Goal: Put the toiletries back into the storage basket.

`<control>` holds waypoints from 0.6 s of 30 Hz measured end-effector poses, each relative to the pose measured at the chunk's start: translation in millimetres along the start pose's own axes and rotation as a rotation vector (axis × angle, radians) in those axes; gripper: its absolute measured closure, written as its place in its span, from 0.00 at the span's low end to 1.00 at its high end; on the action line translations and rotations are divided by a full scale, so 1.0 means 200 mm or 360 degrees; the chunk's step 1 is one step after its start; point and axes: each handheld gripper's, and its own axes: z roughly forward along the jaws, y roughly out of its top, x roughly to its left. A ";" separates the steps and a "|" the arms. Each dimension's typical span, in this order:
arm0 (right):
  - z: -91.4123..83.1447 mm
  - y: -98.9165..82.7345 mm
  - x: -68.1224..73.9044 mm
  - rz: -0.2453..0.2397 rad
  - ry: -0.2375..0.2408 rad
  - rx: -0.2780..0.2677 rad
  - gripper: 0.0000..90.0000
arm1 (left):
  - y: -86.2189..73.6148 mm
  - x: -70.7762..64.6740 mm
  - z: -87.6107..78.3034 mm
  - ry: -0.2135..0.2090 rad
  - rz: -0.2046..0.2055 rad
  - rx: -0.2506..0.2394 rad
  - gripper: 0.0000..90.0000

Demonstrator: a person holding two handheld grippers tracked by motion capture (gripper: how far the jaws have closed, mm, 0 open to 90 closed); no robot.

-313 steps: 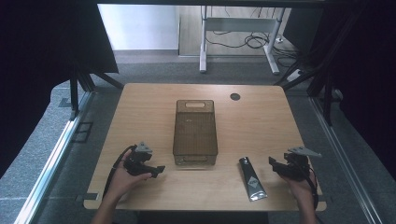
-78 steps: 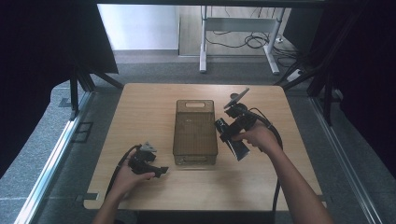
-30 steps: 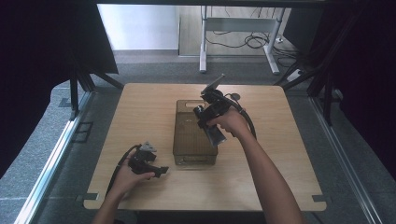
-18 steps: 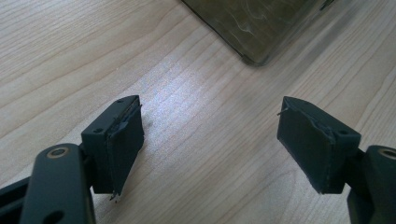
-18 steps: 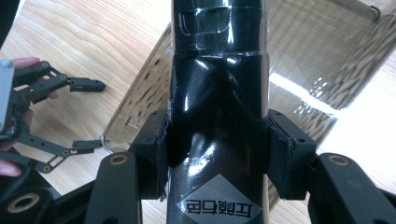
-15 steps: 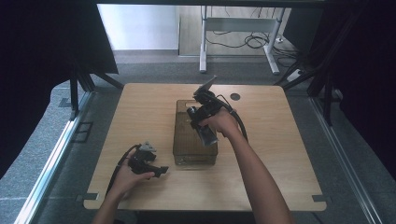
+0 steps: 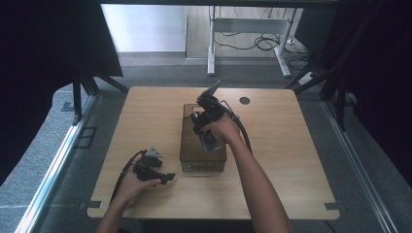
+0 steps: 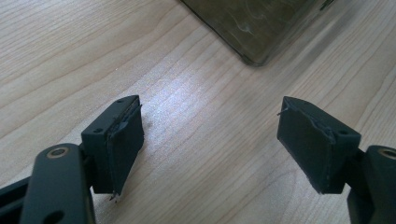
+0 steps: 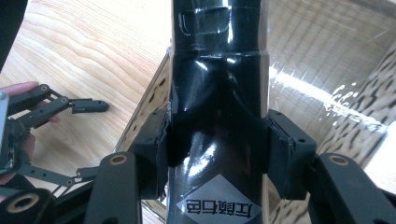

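Observation:
A clear smoky plastic bin (image 7: 190, 145) stands in the middle of the wooden table (image 7: 291, 145). My right gripper (image 7: 206, 127) hangs over the bin, shut on a glossy black packet (image 7: 212, 141) whose lower end points down into it. In the right gripper view both pads press the black packet (image 9: 217, 107) from either side, with the bin's wall (image 9: 322, 60) behind it. My left gripper (image 7: 163, 176) rests on the table near the front left, open and empty. The left gripper view shows its pads (image 8: 122, 135) wide apart over bare wood, with the bin's corner (image 8: 252, 32) ahead.
A small dark round hole (image 7: 244, 100) marks the table's back right. Beyond the far edge stand a white desk frame (image 7: 252, 29) and floor cables (image 7: 265, 43). Dark curtains flank both sides. The left gripper (image 9: 46, 112) also appears at the left of the right gripper view.
The right gripper took the packet from the front right of the table and carried it left and back over the bin, now lowering it slightly. The left gripper stayed still.

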 end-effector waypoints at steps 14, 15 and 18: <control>0.08 0.01 0.00 0.0096 0.0001 -0.0018 0.52 | 0.00 0.00 0.00 -0.0003 -0.0001 -0.0014 0.26; 0.08 0.01 0.00 0.0103 0.0000 -0.0016 0.52 | 0.00 0.00 0.00 -0.0002 -0.0009 -0.0019 0.26; 0.11 0.00 0.00 0.0124 -0.0001 -0.0014 0.52 | 0.01 0.00 -0.01 -0.0001 0.0003 -0.0016 0.26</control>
